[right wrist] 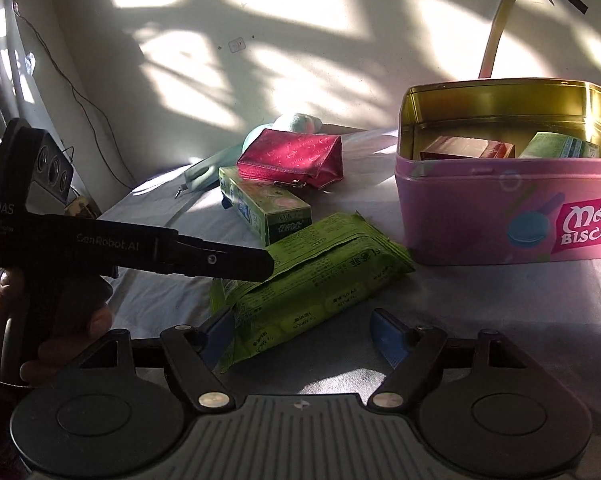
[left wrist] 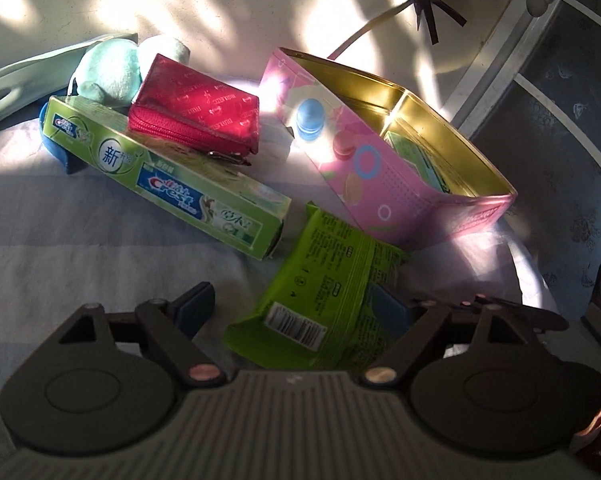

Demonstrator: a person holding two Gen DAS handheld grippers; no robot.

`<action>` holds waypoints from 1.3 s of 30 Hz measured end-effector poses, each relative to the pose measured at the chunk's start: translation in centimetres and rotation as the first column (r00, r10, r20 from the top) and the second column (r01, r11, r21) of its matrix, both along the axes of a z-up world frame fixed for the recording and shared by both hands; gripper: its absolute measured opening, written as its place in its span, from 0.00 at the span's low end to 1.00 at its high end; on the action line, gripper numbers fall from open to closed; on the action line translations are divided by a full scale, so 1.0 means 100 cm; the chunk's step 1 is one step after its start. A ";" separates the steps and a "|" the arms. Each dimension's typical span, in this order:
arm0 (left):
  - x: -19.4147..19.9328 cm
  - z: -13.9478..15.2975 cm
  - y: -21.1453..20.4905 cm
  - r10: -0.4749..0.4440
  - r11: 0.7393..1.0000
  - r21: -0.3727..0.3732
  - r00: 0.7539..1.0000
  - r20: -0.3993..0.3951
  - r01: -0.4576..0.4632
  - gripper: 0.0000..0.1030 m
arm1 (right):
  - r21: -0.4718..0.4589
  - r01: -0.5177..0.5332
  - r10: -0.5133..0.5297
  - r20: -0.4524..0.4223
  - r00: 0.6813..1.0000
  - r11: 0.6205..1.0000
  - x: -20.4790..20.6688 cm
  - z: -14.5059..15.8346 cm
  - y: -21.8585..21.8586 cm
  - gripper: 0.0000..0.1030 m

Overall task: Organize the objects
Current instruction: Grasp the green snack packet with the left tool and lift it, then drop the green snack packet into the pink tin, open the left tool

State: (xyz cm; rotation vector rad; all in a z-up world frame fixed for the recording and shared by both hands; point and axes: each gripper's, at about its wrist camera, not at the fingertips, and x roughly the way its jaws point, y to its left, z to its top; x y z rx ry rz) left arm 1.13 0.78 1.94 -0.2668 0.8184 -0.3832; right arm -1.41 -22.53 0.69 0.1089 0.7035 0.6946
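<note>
A green snack packet point(left wrist: 320, 284) lies on the cloth between the wide-open fingers of my left gripper point(left wrist: 292, 304). The packet also shows in the right wrist view point(right wrist: 312, 276), where my right gripper point(right wrist: 304, 332) is open, its left finger beside the packet's near end. The left gripper's body point(right wrist: 140, 248) reaches the packet from the left. An open pink biscuit tin point(left wrist: 400, 168) holds small boxes point(right wrist: 464, 148); its pink wall shows in the right wrist view point(right wrist: 480, 216). A green toothpaste box point(left wrist: 168, 176) and a red zip pouch point(left wrist: 196, 120) lie left of the tin.
A pale green plush toy point(left wrist: 112, 68) and a green strap point(left wrist: 16, 80) lie behind the pouch. The wall stands behind with a white cable point(right wrist: 496, 28). A table edge and a dark patterned floor point(left wrist: 560, 128) are to the right.
</note>
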 end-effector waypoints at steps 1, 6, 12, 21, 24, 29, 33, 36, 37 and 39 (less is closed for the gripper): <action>0.000 0.000 -0.006 -0.008 1.000 0.025 1.000 0.016 0.008 0.85 | -0.019 -0.007 0.007 0.020 1.000 1.000 -0.001 -0.001 0.006 0.74; -0.020 0.004 -0.028 -0.074 0.994 0.077 0.997 0.029 0.071 0.68 | -0.141 -0.007 0.027 0.143 0.989 0.990 -0.013 -0.001 0.039 0.71; -0.063 0.043 -0.016 -0.047 0.998 0.042 0.989 0.138 0.041 0.67 | -0.013 -0.061 0.062 0.302 0.951 0.998 -0.043 0.023 0.019 0.62; -0.001 0.103 -0.091 -0.163 0.983 0.134 0.927 0.339 0.124 0.67 | 0.061 0.171 -0.177 0.520 0.836 0.983 -0.008 0.066 -0.029 0.62; 0.034 0.101 -0.133 -0.224 0.972 0.149 0.916 0.334 0.183 0.67 | 0.058 0.265 -0.258 0.504 0.824 0.962 0.020 0.064 -0.058 0.62; 0.083 0.086 -0.195 -0.291 0.954 0.165 0.904 0.313 0.249 0.67 | 0.070 0.379 -0.373 0.414 0.831 0.923 0.066 0.051 -0.101 0.62; 0.114 0.072 -0.224 -0.308 0.950 0.145 0.908 0.285 0.277 0.67 | 0.077 0.488 -0.479 0.372 0.795 0.869 0.092 0.037 -0.126 0.62; 0.121 0.061 -0.232 -0.279 0.957 0.150 0.926 0.255 0.247 0.69 | 0.047 0.562 -0.534 0.384 0.753 0.826 0.097 0.029 -0.134 0.68; 0.119 0.060 -0.231 -0.274 0.960 0.138 0.927 0.255 0.245 0.69 | 0.040 0.567 -0.535 0.393 0.748 0.823 0.095 0.029 -0.135 0.70; 0.109 0.062 -0.224 -0.265 0.963 0.124 0.929 0.258 0.241 0.69 | 0.056 0.558 -0.531 0.399 0.748 0.828 0.092 0.029 -0.135 0.70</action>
